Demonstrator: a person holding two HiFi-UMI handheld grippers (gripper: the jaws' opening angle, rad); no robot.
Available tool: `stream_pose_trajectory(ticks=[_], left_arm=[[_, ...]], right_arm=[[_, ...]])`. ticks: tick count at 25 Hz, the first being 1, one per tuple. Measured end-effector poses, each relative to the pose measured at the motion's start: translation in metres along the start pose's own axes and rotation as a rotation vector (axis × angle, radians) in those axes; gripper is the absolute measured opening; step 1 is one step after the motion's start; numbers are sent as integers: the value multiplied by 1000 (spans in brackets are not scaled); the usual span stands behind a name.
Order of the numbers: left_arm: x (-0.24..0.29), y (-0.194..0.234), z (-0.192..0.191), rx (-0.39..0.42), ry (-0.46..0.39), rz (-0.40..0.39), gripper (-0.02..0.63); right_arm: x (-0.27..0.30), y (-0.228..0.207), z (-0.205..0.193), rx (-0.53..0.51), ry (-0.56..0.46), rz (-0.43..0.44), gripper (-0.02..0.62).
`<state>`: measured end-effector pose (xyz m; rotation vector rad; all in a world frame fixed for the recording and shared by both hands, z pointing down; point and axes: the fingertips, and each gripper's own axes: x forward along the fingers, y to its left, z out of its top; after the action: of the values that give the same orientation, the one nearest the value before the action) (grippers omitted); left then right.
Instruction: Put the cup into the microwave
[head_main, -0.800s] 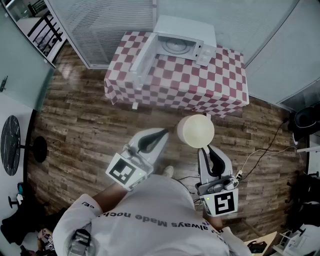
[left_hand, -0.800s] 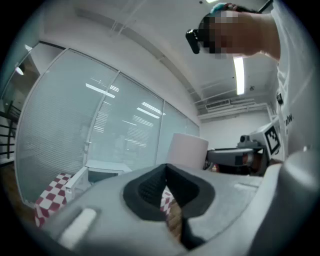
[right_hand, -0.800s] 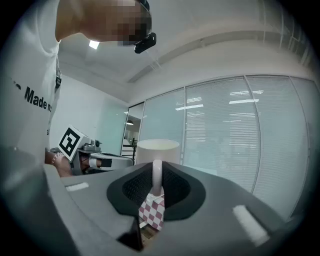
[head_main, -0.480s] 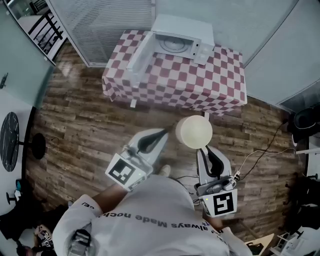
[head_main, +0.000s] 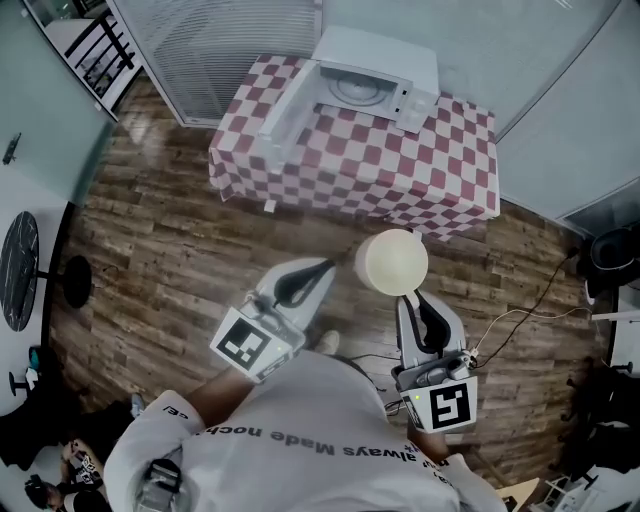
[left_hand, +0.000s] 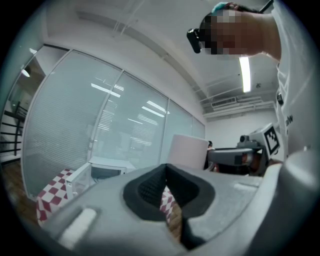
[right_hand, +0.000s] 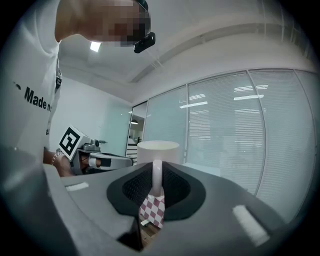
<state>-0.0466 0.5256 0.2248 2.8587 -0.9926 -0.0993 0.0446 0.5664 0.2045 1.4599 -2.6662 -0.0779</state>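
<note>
Cup (head_main: 391, 262) is in the air over the wood floor (head_main: 160, 270), short of the table (head_main: 400, 175), not yet in the microwave (head_main: 365, 88). Head view: cup is cream, upright, seen from above, held by its handle in the right gripper (head_main: 412, 296). Left gripper (head_main: 322, 268) is just beside the cup on its left, not touching it. Both point toward the table. Microwave sits at the far edge of the checkered cloth, door (head_main: 285, 112) swung open to the left, turntable visible inside. Cable (head_main: 520, 315) lies on the floor at right. Person's white shirt (head_main: 300, 445) fills the bottom. Left gripper view: jaws meet at the tips, nothing between them; only cloth and floor show through the gap lower down. Cup (left_hand: 189, 150) sits beyond and right of the tips, with the right gripper (left_hand: 235, 156) behind it. Open microwave (left_hand: 107, 170) is far left on the table. Right gripper view: jaws are clamped on the cup's thin white handle (right_hand: 156, 177), cup body upright just past the tips. Left gripper (right_hand: 107, 161) shows at left. Checkered cloth shows below the handle.
</note>
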Motion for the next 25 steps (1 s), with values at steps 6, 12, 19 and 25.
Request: stream_pose_trajectory(ticks=[6,12,19,25], left_arm=[[10,47,8,0,-1,-9,3],[27,105,19,2,-11,-34,5],[35,176,29,-1,-4,-54,4],[35,212,28,-7,-2,-53,4]], right_arm=[[51,-2,5,-1,-4,4,44],[114,-9,13,-11,-13,-1,44],[186,-13,19,-4,-26,-23,44],[214,-12,18,1,-18,-47,44]])
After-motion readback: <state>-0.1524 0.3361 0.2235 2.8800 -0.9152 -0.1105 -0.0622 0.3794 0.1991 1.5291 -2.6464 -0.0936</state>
